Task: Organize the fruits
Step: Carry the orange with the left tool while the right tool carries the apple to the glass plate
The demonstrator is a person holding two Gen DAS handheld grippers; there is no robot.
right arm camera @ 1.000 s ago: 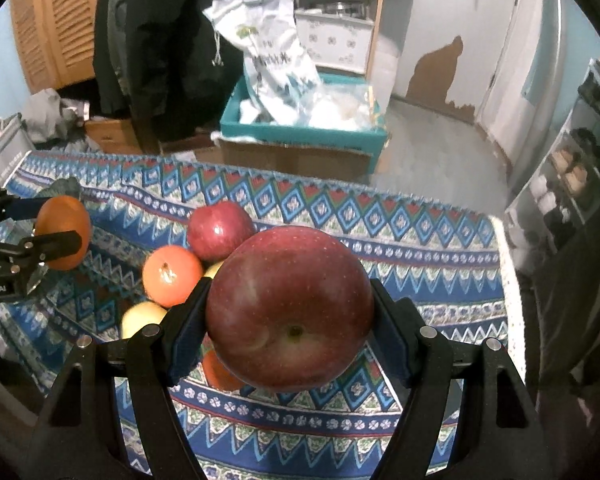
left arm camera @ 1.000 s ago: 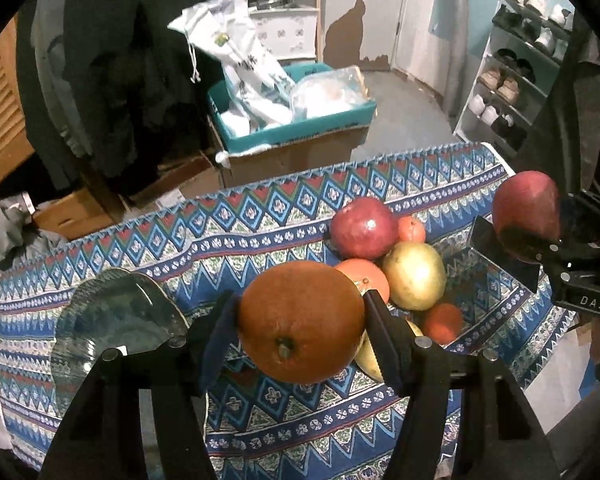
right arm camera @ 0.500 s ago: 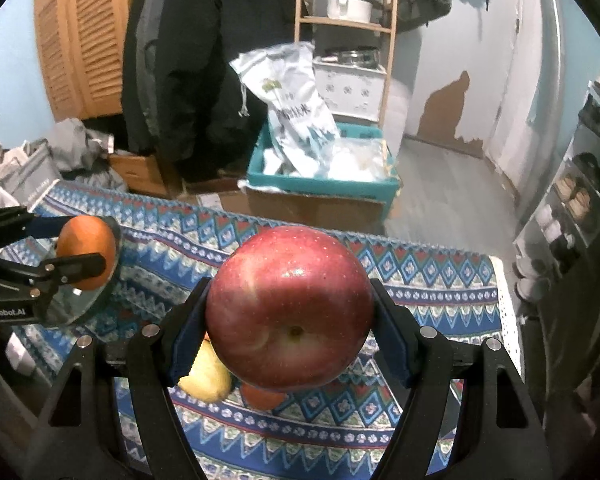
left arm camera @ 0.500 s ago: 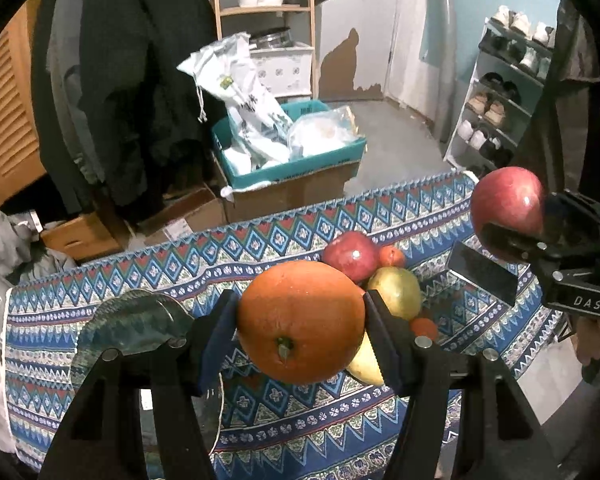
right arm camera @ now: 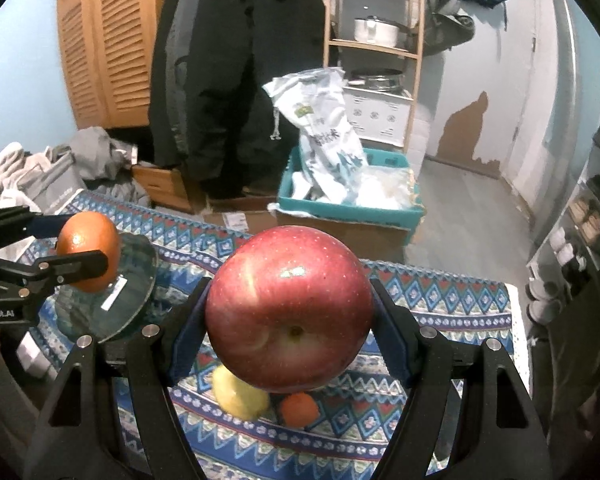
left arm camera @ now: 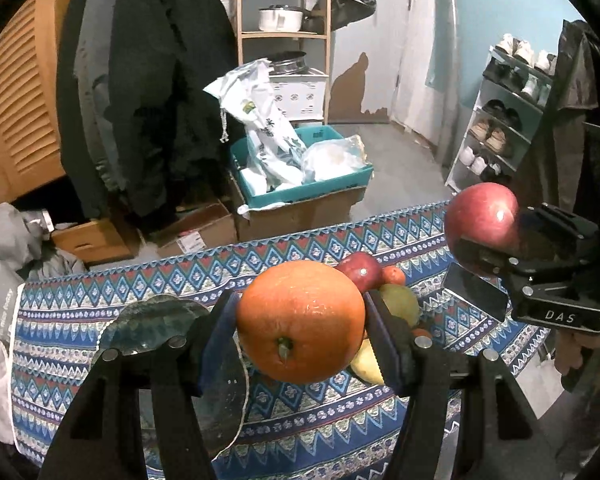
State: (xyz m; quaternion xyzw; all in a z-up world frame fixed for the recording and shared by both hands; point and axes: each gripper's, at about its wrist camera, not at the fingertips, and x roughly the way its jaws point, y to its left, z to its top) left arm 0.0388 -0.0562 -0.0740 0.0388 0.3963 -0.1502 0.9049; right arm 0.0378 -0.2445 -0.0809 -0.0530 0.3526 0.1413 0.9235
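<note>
Above the patterned blue tablecloth (left arm camera: pixel 100 320), my left gripper (left arm camera: pixel 300 322) clenched a round orange (left arm camera: pixel 300 322) between its fingers; my right gripper (right arm camera: pixel 288 314) likewise grasped a red apple (right arm camera: pixel 288 314).

The right tongs (right arm camera: pixel 288 312) clamp a large red apple (right arm camera: pixel 289 312) between blue pads (right arm camera: pixel 188 332), stem end facing the camera, held above the worktop (right arm camera: pixel 440 296) with its blue patterned cloth. Under the apple a yellow fruit (right arm camera: pixel 240 398) and a small orange fruit (right arm camera: pixel 299 408) lie on the cloth, just beside each other. At the left edge the left tongs (right arm camera: pixel 84 252) grip an orange (right arm camera: pixel 89 256) over a glass plate (right arm camera: pixel 136 280). Beyond the worktop stands a teal crate (right arm camera: pixel 348 210) holding white bags
</note>
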